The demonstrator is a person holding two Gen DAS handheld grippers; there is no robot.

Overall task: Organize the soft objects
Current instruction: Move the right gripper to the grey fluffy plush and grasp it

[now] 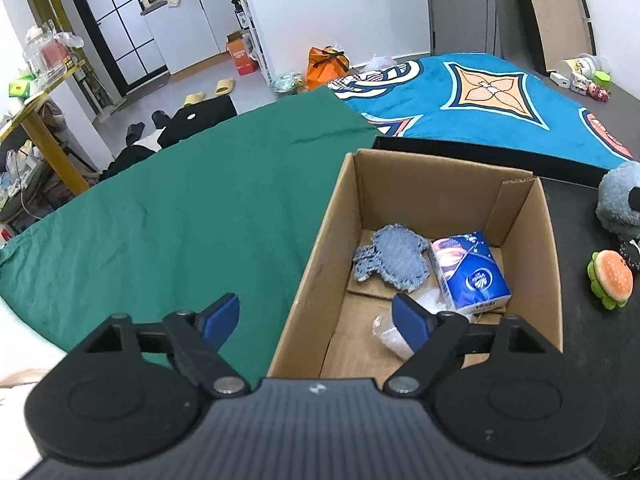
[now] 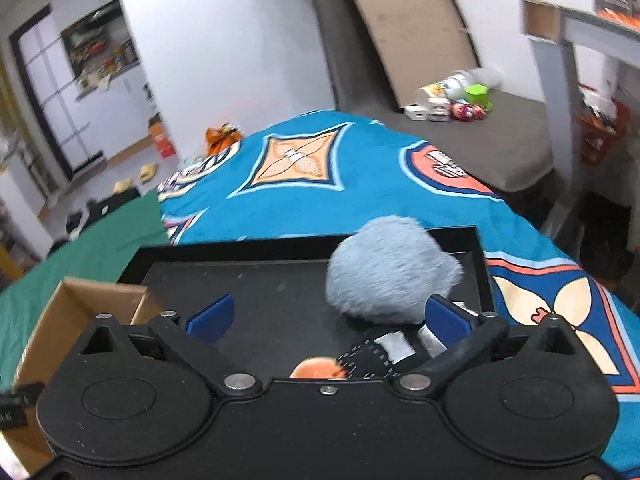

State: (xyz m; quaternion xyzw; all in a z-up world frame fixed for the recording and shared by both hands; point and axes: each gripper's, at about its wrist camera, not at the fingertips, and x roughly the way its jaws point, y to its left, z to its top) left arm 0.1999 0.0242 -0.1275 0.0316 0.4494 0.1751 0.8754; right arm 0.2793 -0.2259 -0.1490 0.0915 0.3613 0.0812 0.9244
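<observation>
The left gripper [image 1: 316,322] hangs over the near left wall of the cardboard box [image 1: 320,248], its blue-padded jaws spread wide and grasping nothing, one pad over the green cloth [image 1: 180,208] and the other over the inside of the box. Down on the box floor lie a blue knitted rag [image 1: 392,256], a blue tissue pack [image 1: 470,270] just beside it at its 3 o'clock, and a crumpled bit of clear plastic [image 1: 390,328] near the gripper's inner pad. Outside the box, at its 3 o'clock on the black tray [image 2: 260,280], sits a plush burger [image 1: 612,278], with a grey-blue furry plush toy [image 2: 390,270] just past it at 12 o'clock. The right gripper [image 2: 328,318] hovers over that tray with its jaws likewise released; the furry toy lies just ahead of the right-hand pad, with the toy's dark patterned part between the pads, but nothing is clamped. The tray rests on a bed covered by a bright blue patterned blanket [image 2: 360,168].
</observation>
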